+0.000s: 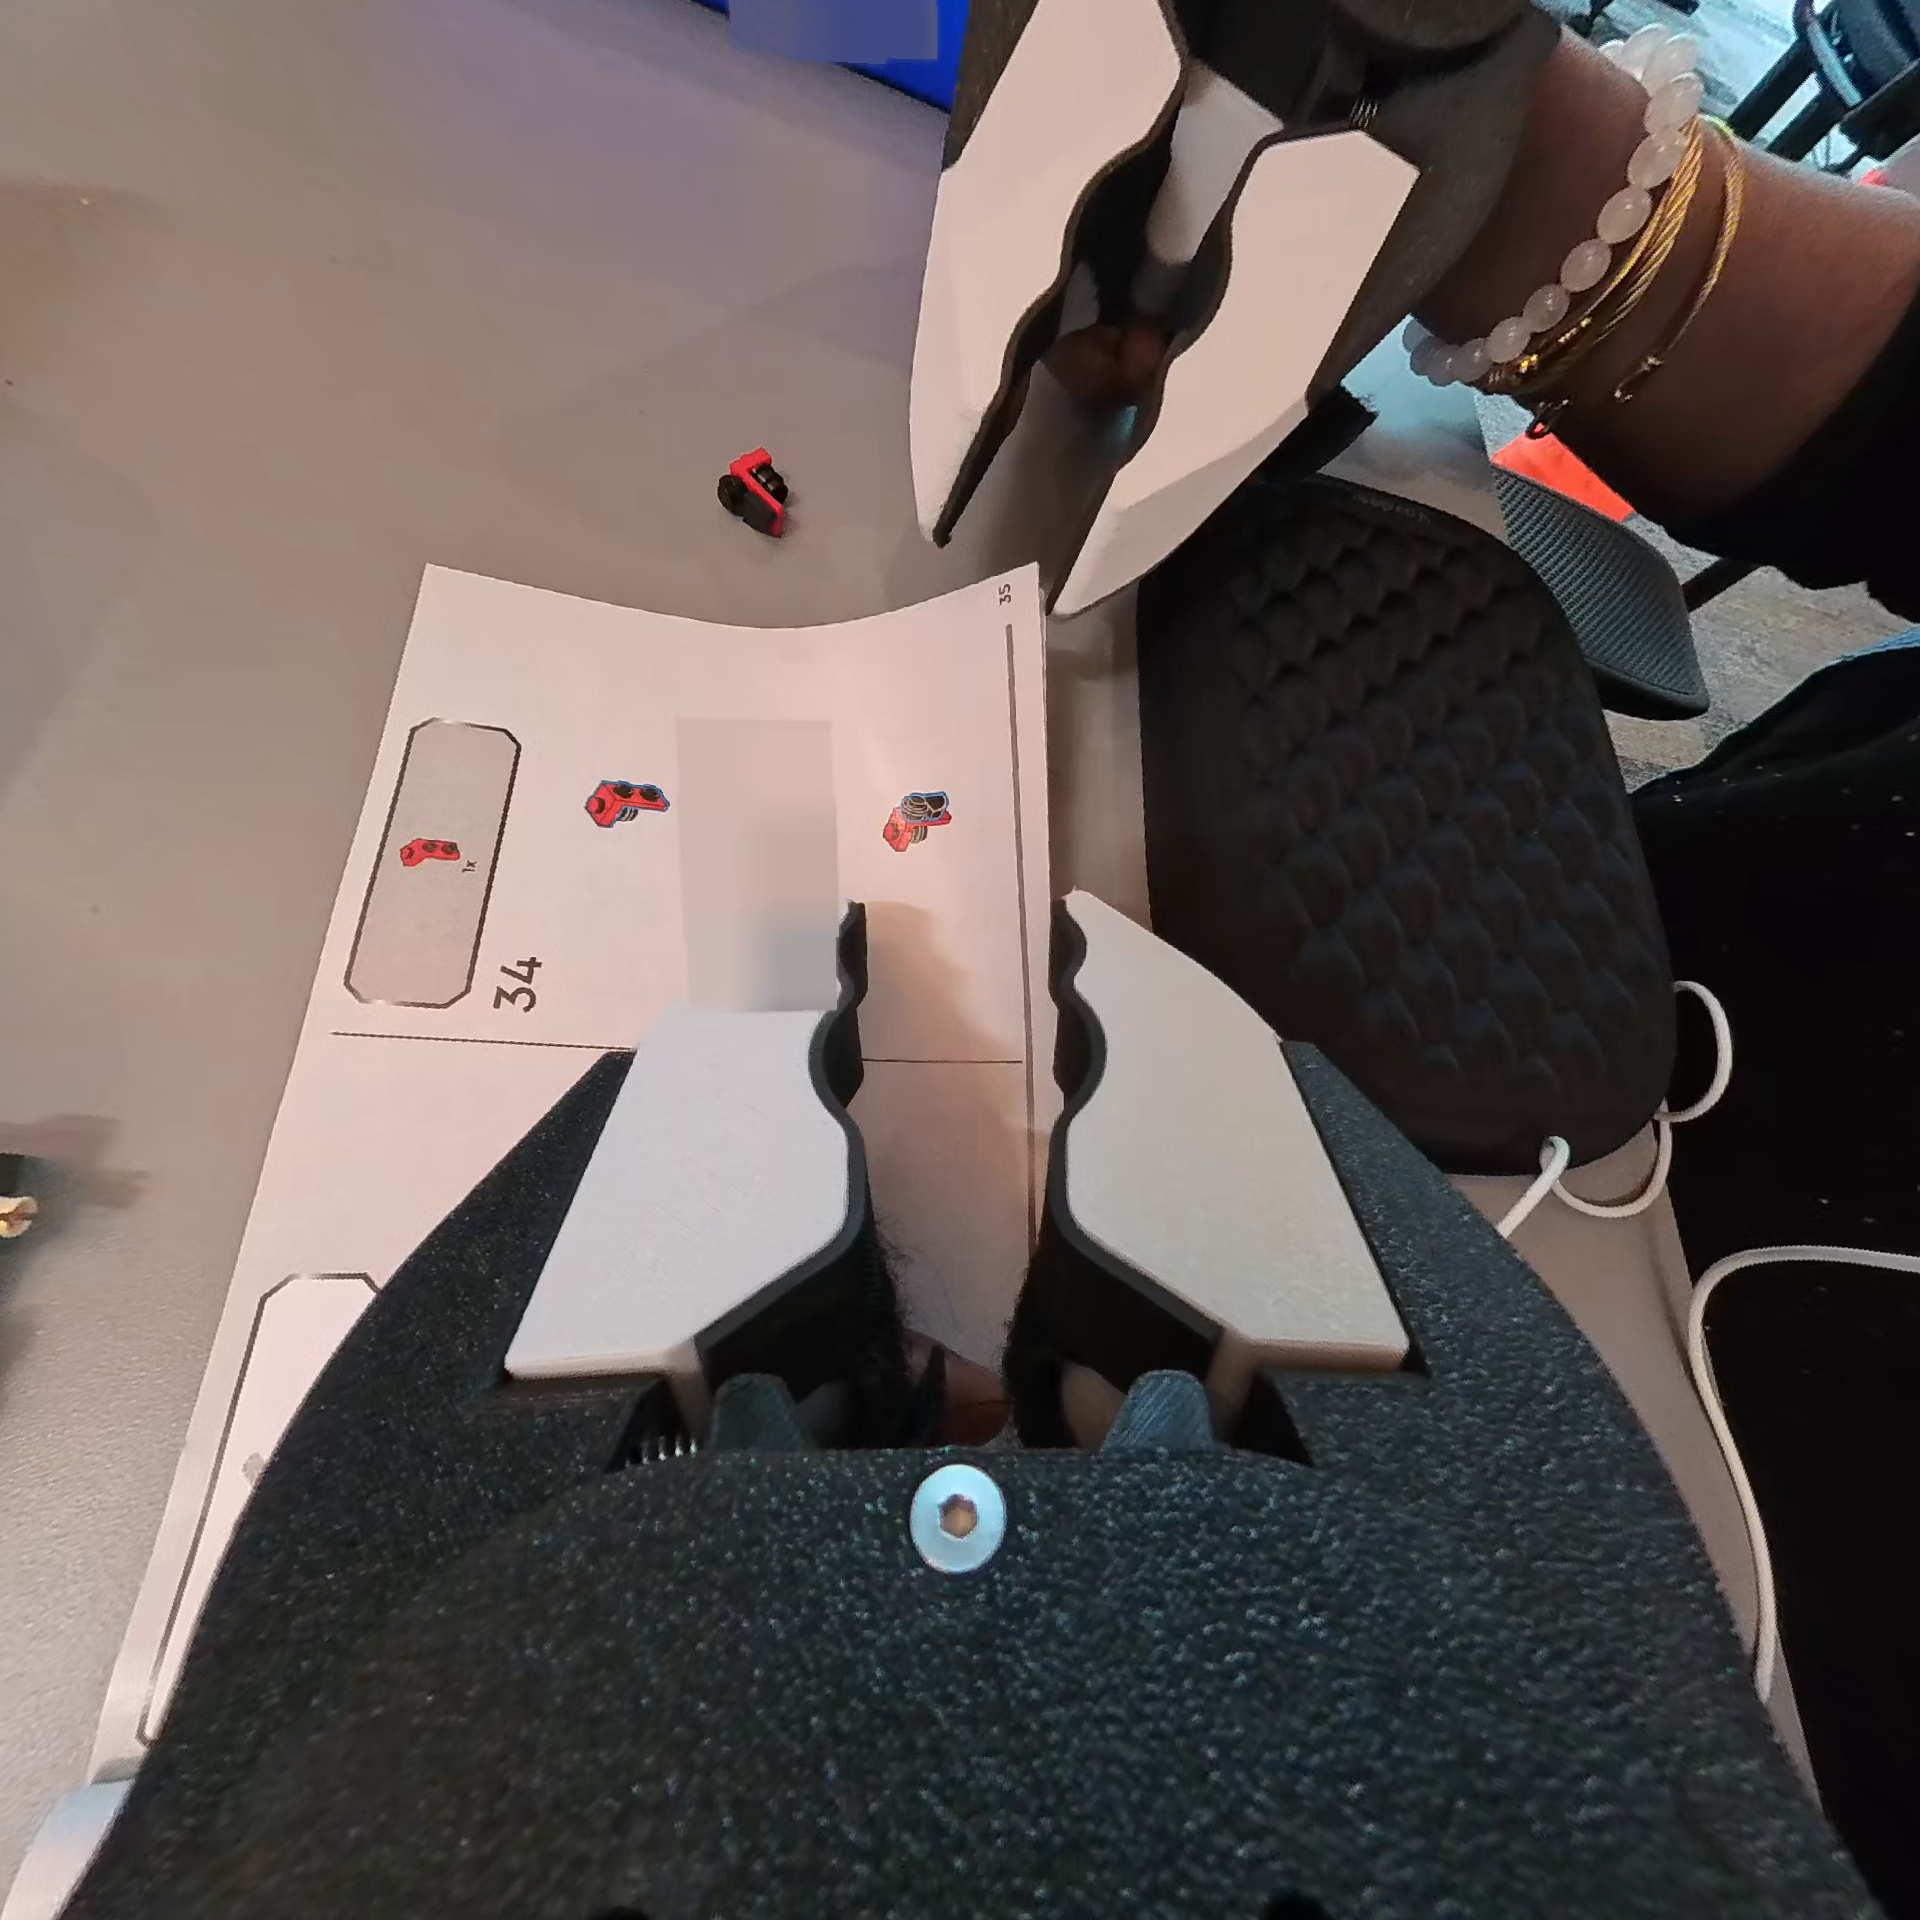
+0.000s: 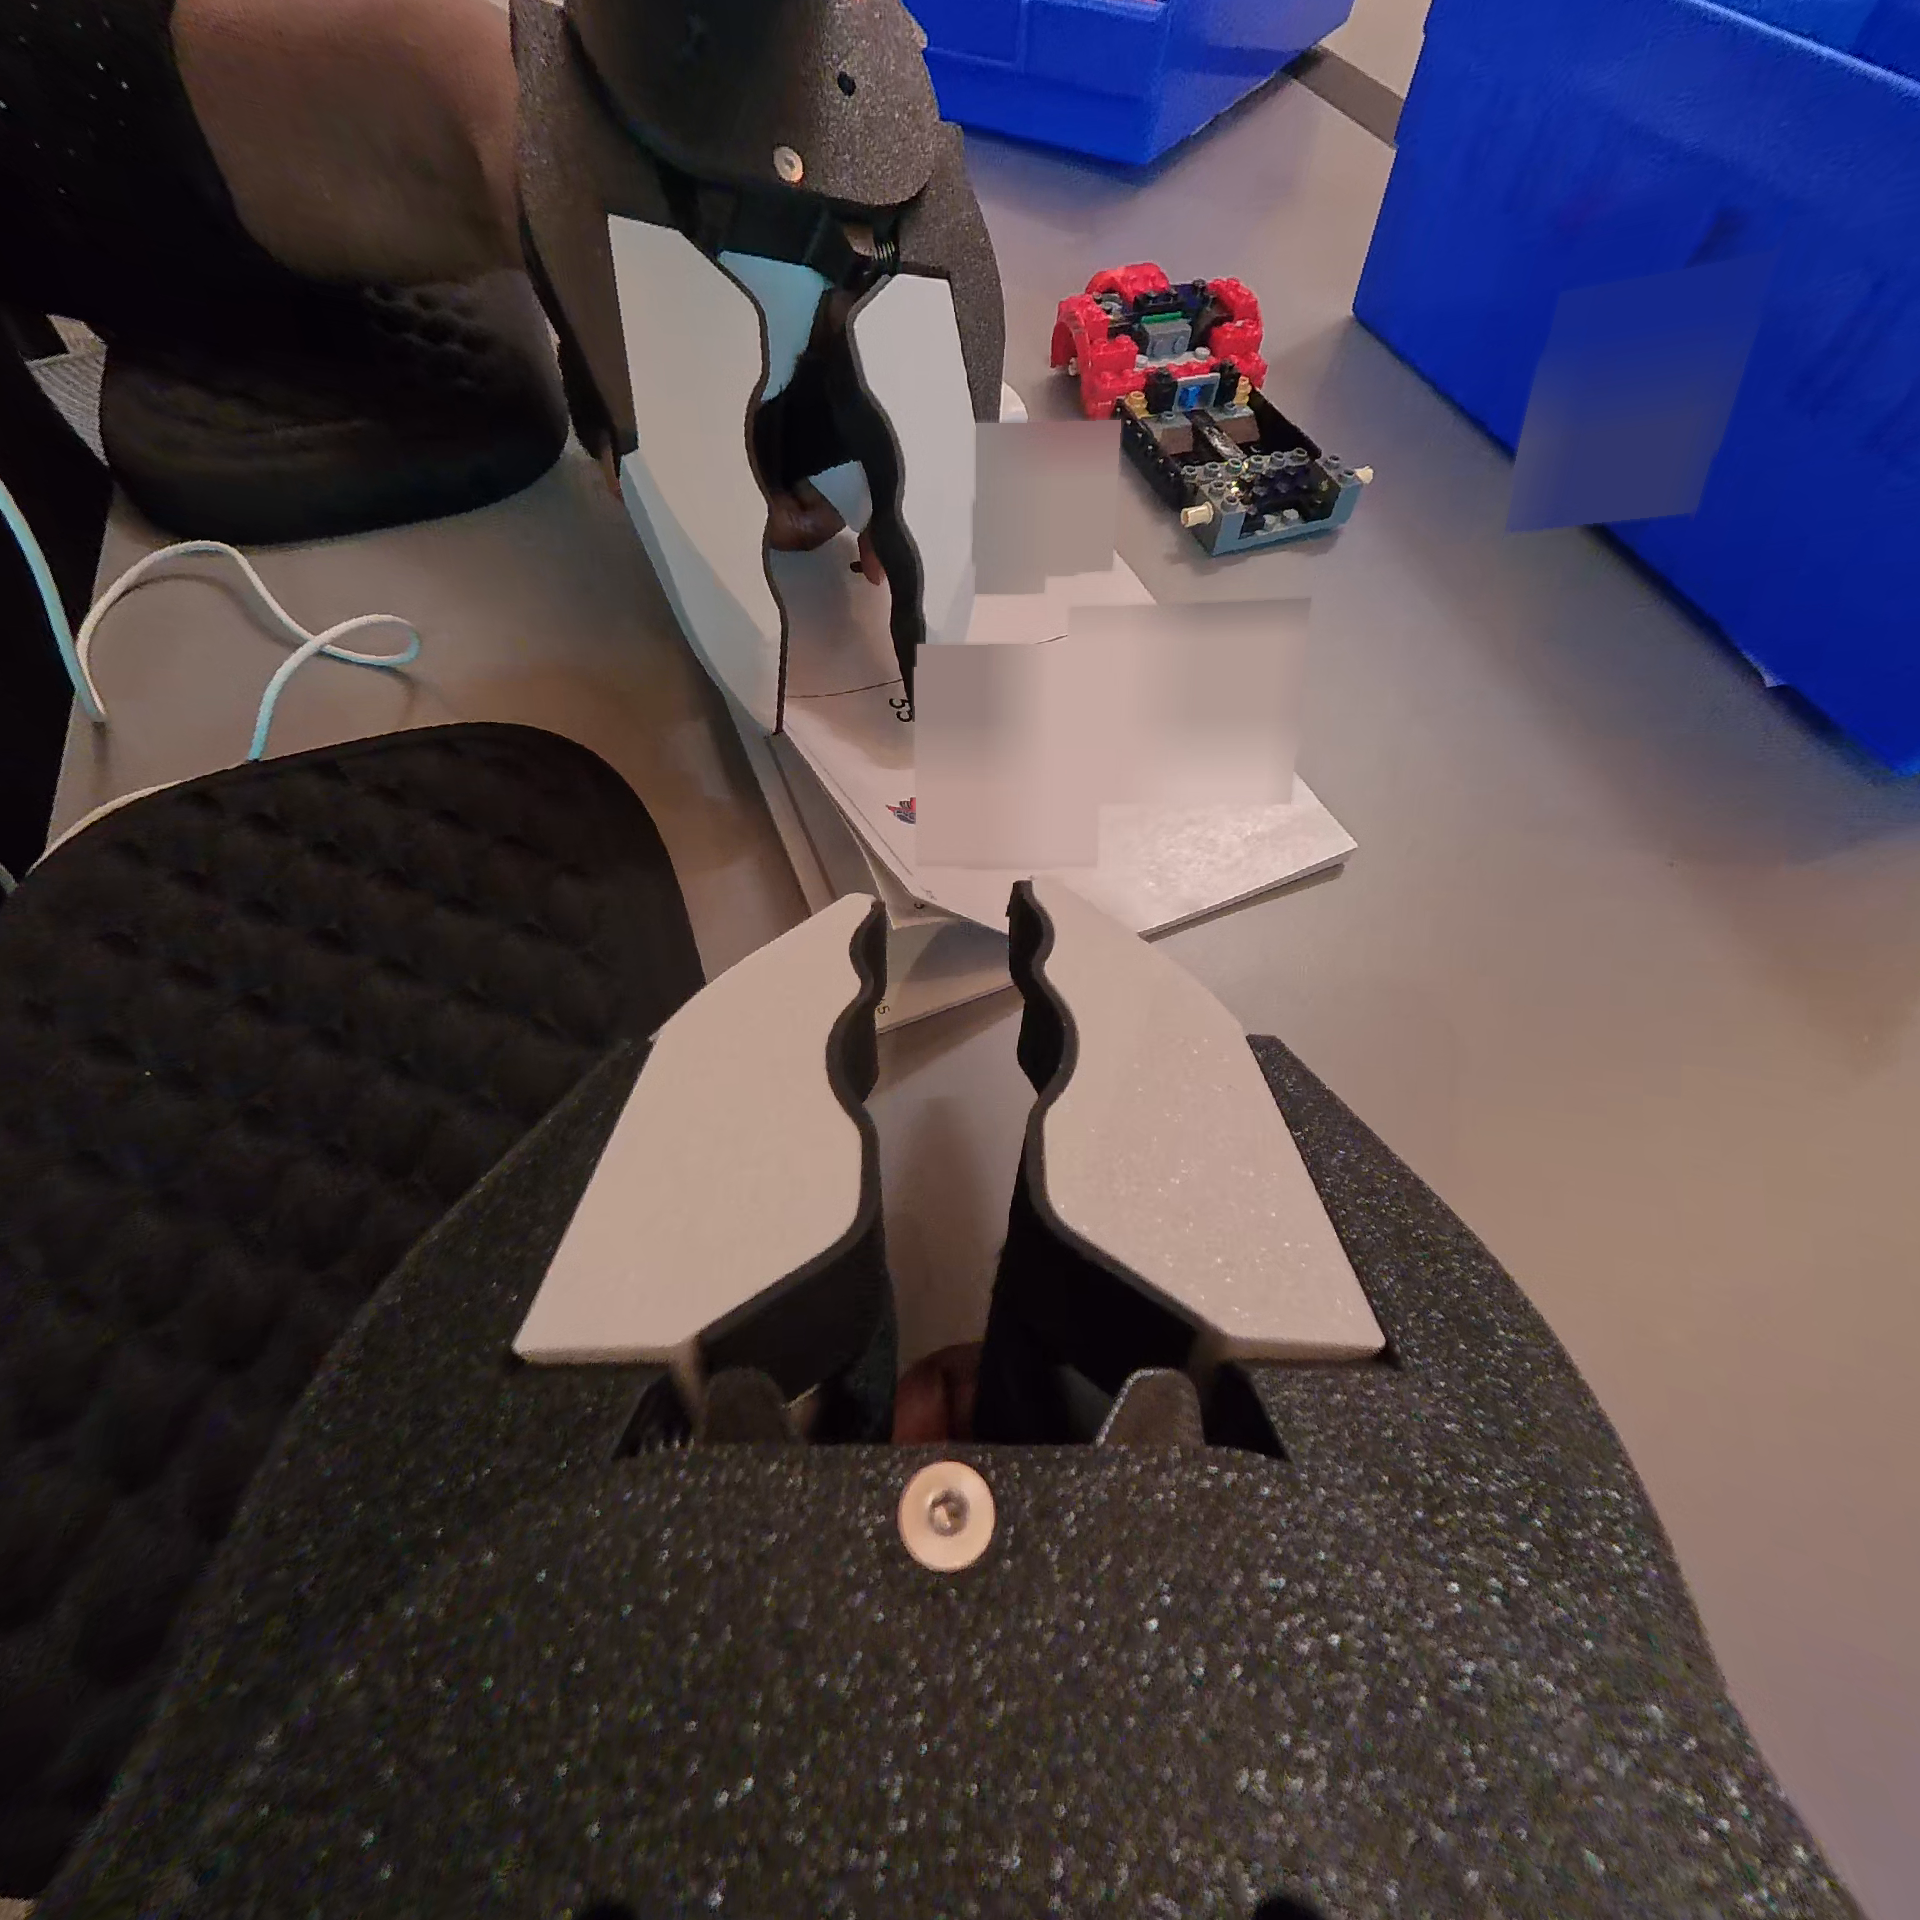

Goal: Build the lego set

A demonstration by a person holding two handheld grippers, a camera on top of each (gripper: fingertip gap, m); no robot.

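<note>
An open instruction booklet lies on the grey table, its top page curling up. My left gripper is open and empty, with its fingers over the page's right edge. It also shows in the right wrist view, tips down on the booklet. My right gripper is open and empty, just short of the booklet's near corner. In the left wrist view it hangs above the page's far right corner. A small red and black lego piece lies beyond the booklet. A partly built red, black and grey lego model stands behind the booklet.
Blue bins stand at the back and right of the table. A black quilted cushion sits right of the booklet and shows in the right wrist view. White cords lie by it. A hand with bracelets holds the right gripper. About 6 cm separates my left fingertips from my right.
</note>
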